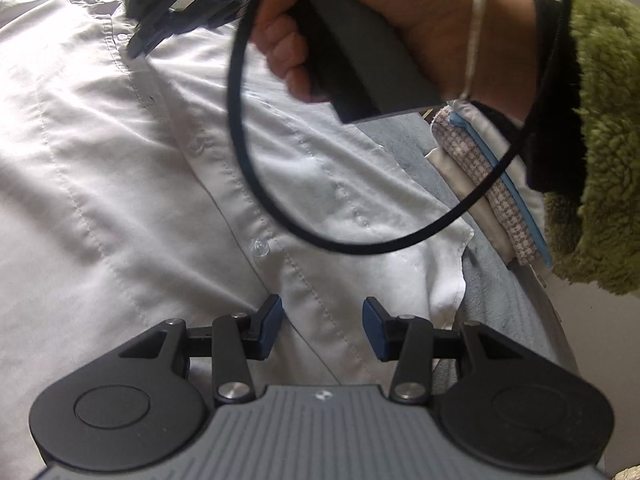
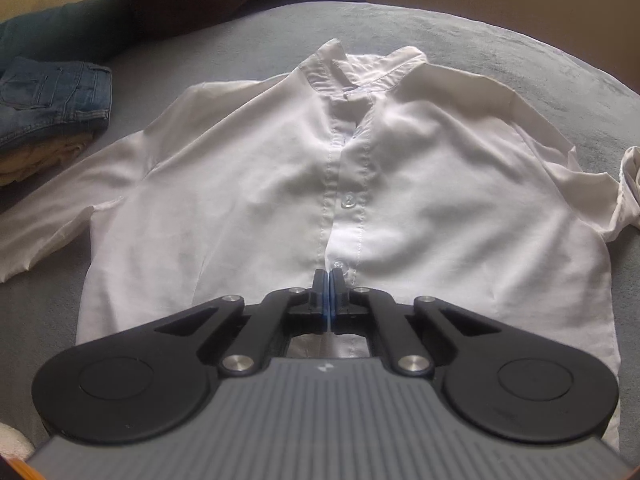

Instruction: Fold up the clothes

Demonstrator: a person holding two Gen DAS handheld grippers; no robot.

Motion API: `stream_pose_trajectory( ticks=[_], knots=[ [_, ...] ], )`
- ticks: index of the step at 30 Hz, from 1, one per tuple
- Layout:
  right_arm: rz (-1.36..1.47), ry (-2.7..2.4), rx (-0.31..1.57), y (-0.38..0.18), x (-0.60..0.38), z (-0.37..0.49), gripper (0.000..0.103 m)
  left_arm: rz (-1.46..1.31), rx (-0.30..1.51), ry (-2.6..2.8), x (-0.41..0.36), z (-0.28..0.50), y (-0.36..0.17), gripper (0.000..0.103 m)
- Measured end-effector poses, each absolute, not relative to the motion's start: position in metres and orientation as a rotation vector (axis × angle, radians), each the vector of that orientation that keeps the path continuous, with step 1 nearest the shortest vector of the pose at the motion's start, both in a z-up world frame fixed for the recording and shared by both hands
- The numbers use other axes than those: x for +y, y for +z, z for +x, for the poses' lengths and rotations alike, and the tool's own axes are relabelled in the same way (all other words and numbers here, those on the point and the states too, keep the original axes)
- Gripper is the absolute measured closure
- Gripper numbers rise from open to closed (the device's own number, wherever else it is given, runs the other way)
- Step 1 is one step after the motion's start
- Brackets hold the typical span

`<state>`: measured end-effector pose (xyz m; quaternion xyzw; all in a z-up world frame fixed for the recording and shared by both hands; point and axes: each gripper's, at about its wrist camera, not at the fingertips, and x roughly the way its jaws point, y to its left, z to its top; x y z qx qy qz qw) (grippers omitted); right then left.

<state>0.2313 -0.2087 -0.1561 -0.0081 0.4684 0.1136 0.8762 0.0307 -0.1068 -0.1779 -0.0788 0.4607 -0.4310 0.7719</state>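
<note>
One white shirt [image 2: 256, 184] is laid flat, buttoned front up, on a grey blanket [image 2: 500, 48]. One folded pair of jeans [image 2: 56, 96] is stacked at the far left. Two buttons are seen above the right gripper [image 2: 329, 300], pads pressed together on the placket. The left gripper [image 1: 322, 328] is held spread above the hem.

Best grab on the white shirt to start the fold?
Judgement: pinch the sleeve at its cuff end, coming in from outside. The white shirt lies flat, front up, so only edges offer a pinchable lip. Left gripper is open.
</note>
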Motion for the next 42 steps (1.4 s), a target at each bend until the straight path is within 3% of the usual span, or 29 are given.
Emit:
stream_pose_trajectory(
  ticks=[6, 11, 19, 24, 27, 35, 42],
  knots=[
    [0.081, 0.256, 1.017, -0.173, -0.215, 0.233, 0.100, -0.149, 0.982, -0.944, -0.105, 0.026, -0.178, 0.058],
    [0.289, 0.176, 0.949, -0.128, -0.278, 0.198, 0.085, -0.165, 0.990, -0.953, -0.101, 0.025, -0.178, 0.058],
    [0.462, -0.234, 0.931, -0.079, -0.425, 0.003, 0.081, -0.185, 1.015, -0.952, -0.099, 0.028, -0.178, 0.059],
    [0.624, -0.413, 0.940, -0.085, -0.444, -0.124, 0.080, -0.149, 1.009, -0.936, -0.101, 0.024, -0.177, 0.061],
    [0.662, -0.441, 0.928, -0.089, -0.432, -0.159, 0.080, -0.108, 0.988, -0.940, -0.100, 0.019, -0.175, 0.061],
    [0.361, -0.229, 0.952, -0.082, -0.413, -0.084, 0.080, -0.052, 0.933, -0.916, -0.091, 0.011, -0.159, 0.062],
    [0.139, 0.063, 1.085, -0.148, -0.384, -0.024, 0.082, 0.034, 0.909, -1.014, -0.137, 0.004, -0.145, 0.062]
  ],
)
